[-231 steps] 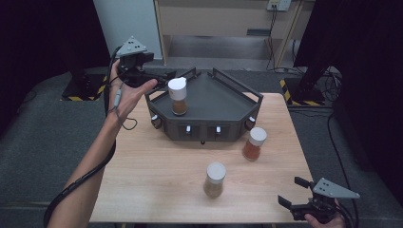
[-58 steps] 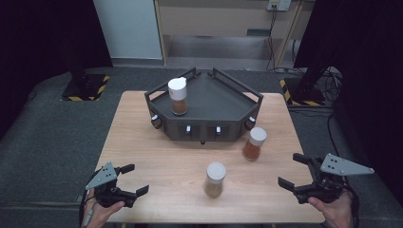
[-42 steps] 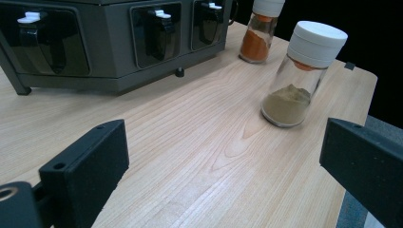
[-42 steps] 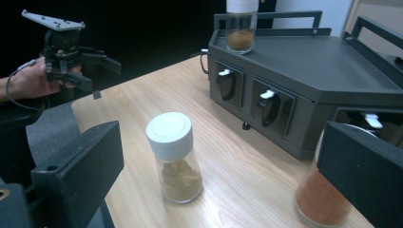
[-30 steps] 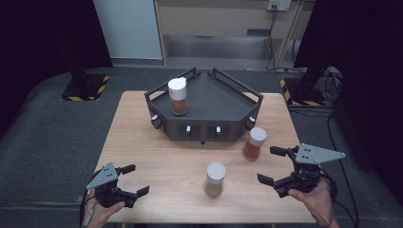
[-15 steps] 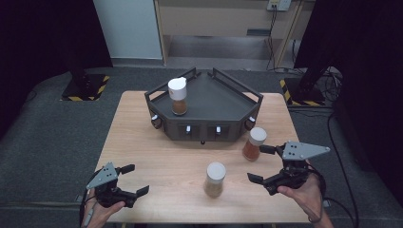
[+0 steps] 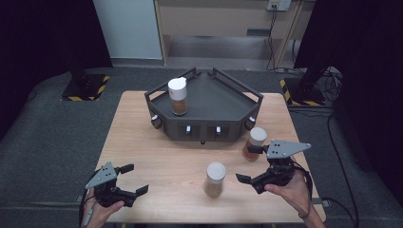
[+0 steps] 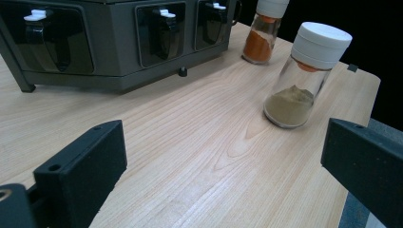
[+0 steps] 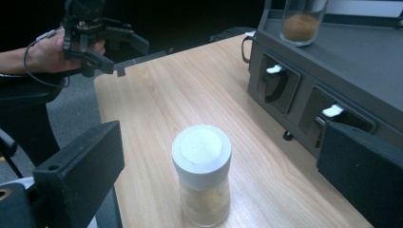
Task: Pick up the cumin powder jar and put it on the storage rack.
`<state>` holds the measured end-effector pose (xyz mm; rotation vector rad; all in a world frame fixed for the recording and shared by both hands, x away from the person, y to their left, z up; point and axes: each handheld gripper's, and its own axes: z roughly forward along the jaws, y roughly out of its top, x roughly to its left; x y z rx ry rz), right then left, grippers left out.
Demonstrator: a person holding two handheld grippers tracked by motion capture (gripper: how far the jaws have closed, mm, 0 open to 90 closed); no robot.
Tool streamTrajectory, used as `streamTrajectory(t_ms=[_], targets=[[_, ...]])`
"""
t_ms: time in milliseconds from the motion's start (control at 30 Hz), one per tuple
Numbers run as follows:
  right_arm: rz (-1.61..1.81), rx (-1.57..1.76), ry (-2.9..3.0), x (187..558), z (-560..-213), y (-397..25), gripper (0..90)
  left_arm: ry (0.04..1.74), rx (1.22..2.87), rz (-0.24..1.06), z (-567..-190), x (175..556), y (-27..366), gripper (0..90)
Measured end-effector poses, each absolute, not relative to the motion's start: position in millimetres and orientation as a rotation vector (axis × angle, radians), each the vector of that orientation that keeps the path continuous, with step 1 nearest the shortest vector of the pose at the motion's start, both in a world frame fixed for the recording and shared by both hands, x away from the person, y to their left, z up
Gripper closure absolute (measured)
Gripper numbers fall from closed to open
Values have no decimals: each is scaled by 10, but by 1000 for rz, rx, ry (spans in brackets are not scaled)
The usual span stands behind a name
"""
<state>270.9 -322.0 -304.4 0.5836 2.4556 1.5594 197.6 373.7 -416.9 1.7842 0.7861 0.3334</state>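
Right now my right hand-held gripper point(image 7: 250, 165) hangs wide open beside the clear glass spice jar with a white screw cap point(image 7: 215, 179), not touching it. That jar stands upright on the pale wooden worktop point(image 7: 157, 156), holding tan powder. My left hand-held gripper point(image 7: 129, 179) is open too, well apart.
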Motion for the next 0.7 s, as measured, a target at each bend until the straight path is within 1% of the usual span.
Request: streamTrajectory(t_ms=[700], targets=[[1492,509,2550,2894,-3179,-2890,47,783,1787,331,-4171,1983,3741,0]])
